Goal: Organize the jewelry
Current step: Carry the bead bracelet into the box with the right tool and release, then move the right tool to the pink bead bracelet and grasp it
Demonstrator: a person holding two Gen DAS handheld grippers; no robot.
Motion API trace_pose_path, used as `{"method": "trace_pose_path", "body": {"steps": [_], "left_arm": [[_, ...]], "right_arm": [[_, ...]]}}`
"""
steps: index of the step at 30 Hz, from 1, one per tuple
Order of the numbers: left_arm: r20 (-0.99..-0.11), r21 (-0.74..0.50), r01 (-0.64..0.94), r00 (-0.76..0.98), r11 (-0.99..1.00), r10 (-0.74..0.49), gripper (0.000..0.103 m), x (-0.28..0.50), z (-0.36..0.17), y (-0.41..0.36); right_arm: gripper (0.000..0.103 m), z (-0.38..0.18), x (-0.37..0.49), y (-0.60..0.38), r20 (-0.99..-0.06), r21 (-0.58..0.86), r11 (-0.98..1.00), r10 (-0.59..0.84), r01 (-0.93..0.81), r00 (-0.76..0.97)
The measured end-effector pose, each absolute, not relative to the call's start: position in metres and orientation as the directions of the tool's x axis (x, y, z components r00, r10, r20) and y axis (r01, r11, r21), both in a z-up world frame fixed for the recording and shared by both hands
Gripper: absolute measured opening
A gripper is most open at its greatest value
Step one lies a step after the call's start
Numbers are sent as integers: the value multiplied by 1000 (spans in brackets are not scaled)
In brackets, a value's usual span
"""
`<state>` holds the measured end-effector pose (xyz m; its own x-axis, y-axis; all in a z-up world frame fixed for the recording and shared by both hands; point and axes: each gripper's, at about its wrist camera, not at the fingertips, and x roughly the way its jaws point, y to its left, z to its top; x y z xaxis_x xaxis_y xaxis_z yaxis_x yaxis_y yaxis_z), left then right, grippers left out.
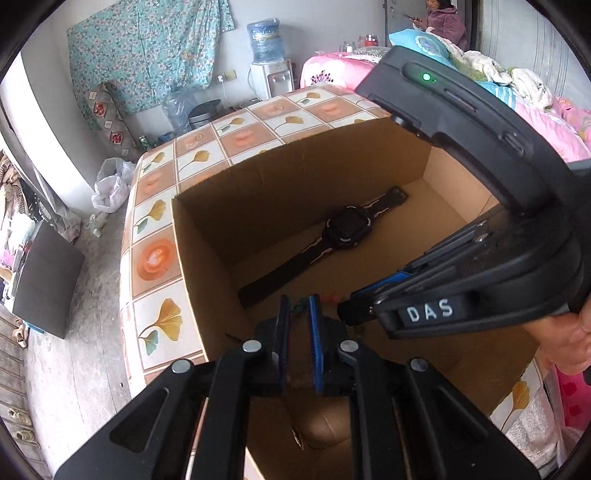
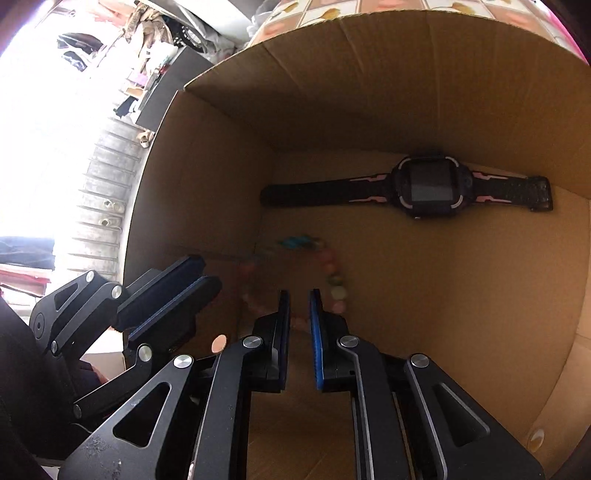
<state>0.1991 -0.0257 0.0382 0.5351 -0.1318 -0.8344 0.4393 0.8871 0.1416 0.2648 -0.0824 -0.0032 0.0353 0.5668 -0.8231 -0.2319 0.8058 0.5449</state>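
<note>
- Pointing both grippers down into the open cardboard box (image 1: 207, 258), you have them side by side over its floor.
- Your left gripper (image 1: 298, 306) has its jaws nearly together, a narrow slot between the blue pads; something small and greenish shows at the tips, but whether the pads pinch it cannot be told from this view.
- Your right gripper (image 2: 300, 299) is likewise almost closed, a slim gap left; the bracelet runs close by its tips, blurred, so contact is unclear.
- Beaded bracelet (image 2: 334, 280): pastel pink and green beads with a teal bit at one end, probably hanging or lying just in front of both sets of tips, low in the box.
- Black watch (image 2: 428, 188) with pink strap accents lies flat on the box floor, strap stretched out straight, beyond the bracelet and apart from it, near the far wall.
- Box sits on a table with a tiled flower-pattern cover (image 1: 159, 258).
- Your hand (image 1: 569, 339) shows at the right edge, on the right gripper's handle.
- A seated person (image 1: 443, 18) is in the far background by a bed.
</note>
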Motion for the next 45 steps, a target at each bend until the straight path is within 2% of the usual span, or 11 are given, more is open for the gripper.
{"method": "trace_pose_path", "body": {"steps": [5, 10, 14, 17, 19, 24, 30, 34, 39, 41, 45], "left_arm": [[-810, 145, 415, 571, 898, -133, 10, 196, 48, -20], [-706, 52, 415, 659, 908, -261, 10, 160, 84, -5], [-591, -101, 521, 654, 848, -472, 27, 105, 103, 12], [-565, -161, 576, 612, 801, -554, 31, 74, 90, 16], [-607, -172, 576, 577, 799, -546, 31, 65, 69, 8], [-717, -112, 483, 566, 869, -407, 31, 76, 22, -12], [-704, -77, 436, 613, 897, -358, 30, 87, 14, -9], [-694, -112, 409, 620, 906, -366, 30, 88, 12, -4], [-696, -166, 388, 605, 906, -386, 31, 78, 1, 1], [-714, -157, 379, 595, 912, -370, 32, 71, -7, 0], [-743, -144, 347, 580, 927, -333, 34, 60, -23, -1]], "right_arm": [[11, 9, 255, -101, -791, 577, 785, 606, -224, 84], [13, 56, 211, -142, -694, 625, 722, 688, -296, 213], [17, 83, 149, -183, -606, 635, 671, 740, -383, 292], [20, 75, 108, -209, -581, 638, 664, 748, -390, 321], [20, 64, 95, -220, -603, 635, 686, 728, -355, 326], [20, 30, 98, -232, -703, 584, 781, 623, -220, 344], [20, 22, 109, -240, -694, 551, 814, 568, -182, 442], [22, 22, 98, -244, -679, 541, 819, 560, -191, 476], [64, 17, 75, -243, -723, 397, 903, 420, -167, 548], [73, 10, 61, -244, -749, 355, 923, 376, -149, 546], [80, -12, 35, -233, -804, 265, 953, 304, -150, 511]]}}
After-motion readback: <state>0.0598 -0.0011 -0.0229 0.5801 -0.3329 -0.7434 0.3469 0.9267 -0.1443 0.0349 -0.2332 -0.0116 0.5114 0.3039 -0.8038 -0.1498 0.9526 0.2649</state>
